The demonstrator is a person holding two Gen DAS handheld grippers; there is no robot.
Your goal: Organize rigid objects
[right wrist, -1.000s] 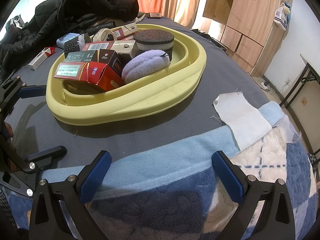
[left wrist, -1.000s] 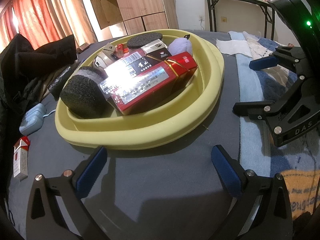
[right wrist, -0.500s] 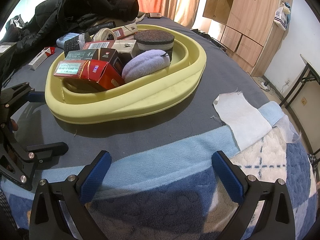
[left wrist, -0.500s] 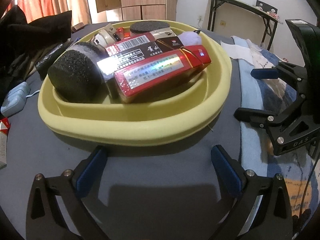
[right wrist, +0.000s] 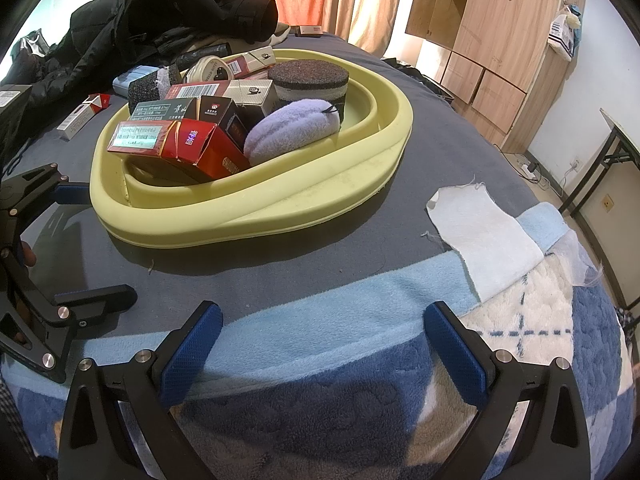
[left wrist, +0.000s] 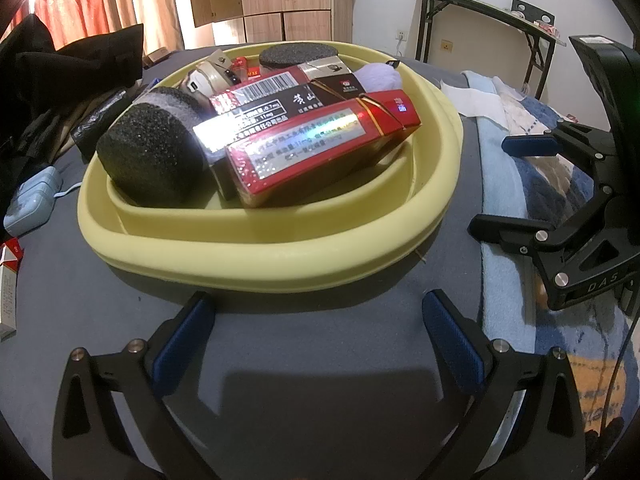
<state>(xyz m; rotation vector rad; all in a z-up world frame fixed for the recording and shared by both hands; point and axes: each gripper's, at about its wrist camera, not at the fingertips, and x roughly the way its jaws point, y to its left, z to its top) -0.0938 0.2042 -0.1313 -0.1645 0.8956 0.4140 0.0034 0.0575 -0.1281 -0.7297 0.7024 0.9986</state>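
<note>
A yellow basin (left wrist: 280,248) sits on the grey bedspread, filled with rigid items. In it a red carton (left wrist: 320,148) leans over a dark carton, beside a black sponge cylinder (left wrist: 152,160), with a lilac puff (left wrist: 380,76) and a round sponge (left wrist: 298,54) behind. My left gripper (left wrist: 316,308) stands open just short of the basin's near rim, holding nothing. My right gripper (right wrist: 322,316) is open over the blue blanket, well apart from the basin (right wrist: 280,216). Each gripper shows in the other's view: the right gripper (left wrist: 508,188) and the left gripper (right wrist: 92,244).
A white cloth (right wrist: 480,240) lies on the blanket to the right of the basin. A red-and-white cigarette pack (right wrist: 80,114) and a pale blue device (left wrist: 32,200) lie on the bedspread to the left. A black jacket (right wrist: 160,12) is heaped behind. A folding table (left wrist: 480,12) stands by the wall.
The left gripper has swung round and come closer, so the basin now lies straight ahead and larger. The right gripper has stayed put. Both remain open.
</note>
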